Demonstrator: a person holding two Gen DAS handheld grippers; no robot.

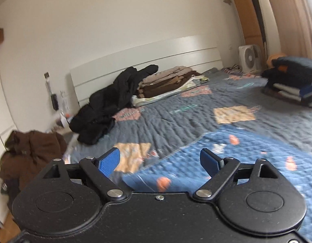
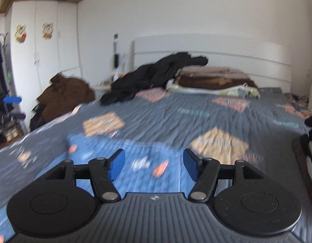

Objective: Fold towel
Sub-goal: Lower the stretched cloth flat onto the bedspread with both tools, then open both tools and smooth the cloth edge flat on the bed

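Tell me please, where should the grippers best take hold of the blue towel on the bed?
Probably at its far edge: the blue towel lies flat, so only the border offers a lip. Both the left gripper and right gripper are open above it.

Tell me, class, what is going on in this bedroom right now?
A person holds a gripper in each hand over a bed. A blue towel lies spread on the grey quilt, apparently not yet folded. The left gripper and the right gripper both hover above the towel with jaws open, gripping nothing. Near the headboard lie a black jacket and a stack of folded laundry. The views are blurred.
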